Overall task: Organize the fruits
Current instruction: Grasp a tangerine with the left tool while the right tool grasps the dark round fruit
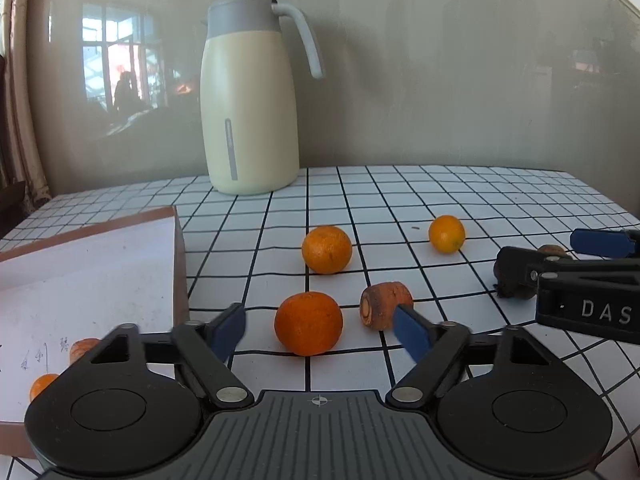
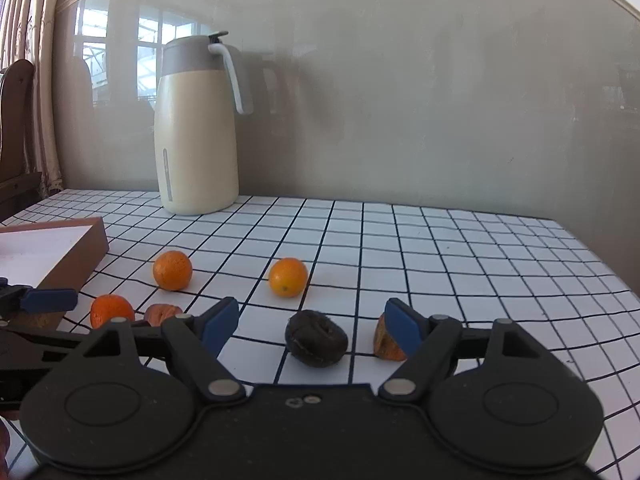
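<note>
With both grippers' jaws apart and empty, our left gripper point(image 1: 318, 330) frames the nearest orange point(image 1: 308, 323) beside the box point(image 1: 181, 264), our right gripper point(image 2: 310, 326) the dark fruit point(image 2: 317, 338) mid-table; we should clamp next.

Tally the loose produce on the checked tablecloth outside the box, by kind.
Round orange citrus fruits: 3
Cut orange carrot chunks: 2
Dark brown wrinkled lump: 1
Total: 6

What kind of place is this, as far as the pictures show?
Probably a home, perhaps a dining or living room: a cream thermos jug stands on a table with a grid-pattern cloth, curtains hang at the left, and a wooden chair is beside them.
</note>
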Action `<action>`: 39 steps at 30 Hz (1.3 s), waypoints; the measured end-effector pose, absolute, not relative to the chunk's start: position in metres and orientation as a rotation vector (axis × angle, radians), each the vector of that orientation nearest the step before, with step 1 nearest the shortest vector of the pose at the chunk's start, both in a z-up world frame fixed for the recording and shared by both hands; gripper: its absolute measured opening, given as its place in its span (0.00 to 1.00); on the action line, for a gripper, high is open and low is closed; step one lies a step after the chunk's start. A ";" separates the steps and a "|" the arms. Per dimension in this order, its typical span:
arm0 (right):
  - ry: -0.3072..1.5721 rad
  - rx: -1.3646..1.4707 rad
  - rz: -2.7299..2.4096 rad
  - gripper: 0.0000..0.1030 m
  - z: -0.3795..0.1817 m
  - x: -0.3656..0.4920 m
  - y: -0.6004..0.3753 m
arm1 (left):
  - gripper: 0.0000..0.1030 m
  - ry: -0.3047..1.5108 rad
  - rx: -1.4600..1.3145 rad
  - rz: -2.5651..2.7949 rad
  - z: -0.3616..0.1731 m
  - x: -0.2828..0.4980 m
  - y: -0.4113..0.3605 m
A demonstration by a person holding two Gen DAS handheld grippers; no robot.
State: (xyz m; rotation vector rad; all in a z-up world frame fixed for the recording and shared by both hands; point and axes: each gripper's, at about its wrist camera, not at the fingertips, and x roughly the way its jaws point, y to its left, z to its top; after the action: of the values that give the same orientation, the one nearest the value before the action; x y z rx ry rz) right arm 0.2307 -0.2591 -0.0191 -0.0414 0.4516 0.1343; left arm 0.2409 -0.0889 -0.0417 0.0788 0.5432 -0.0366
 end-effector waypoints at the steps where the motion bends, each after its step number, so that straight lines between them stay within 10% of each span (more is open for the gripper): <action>1: 0.458 -0.038 0.137 0.69 -0.020 0.232 -0.259 | 0.72 0.549 0.081 -0.039 -0.042 0.242 -0.089; 26: 0.655 -0.046 0.110 0.41 -0.036 0.267 -0.254 | 0.65 0.566 0.100 -0.036 -0.043 0.252 -0.092; 30: 0.650 -0.034 0.102 0.32 -0.036 0.268 -0.256 | 0.37 0.566 0.131 -0.019 -0.043 0.252 -0.096; 39: 0.650 -0.039 0.101 0.32 -0.035 0.267 -0.256 | 0.37 0.573 0.160 -0.031 -0.044 0.246 -0.097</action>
State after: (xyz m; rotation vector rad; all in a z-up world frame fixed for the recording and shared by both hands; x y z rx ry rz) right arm 0.2667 -0.2556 -0.0355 -0.0394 0.6502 0.1008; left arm 0.2464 -0.0973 -0.0441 0.1596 0.5730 -0.0310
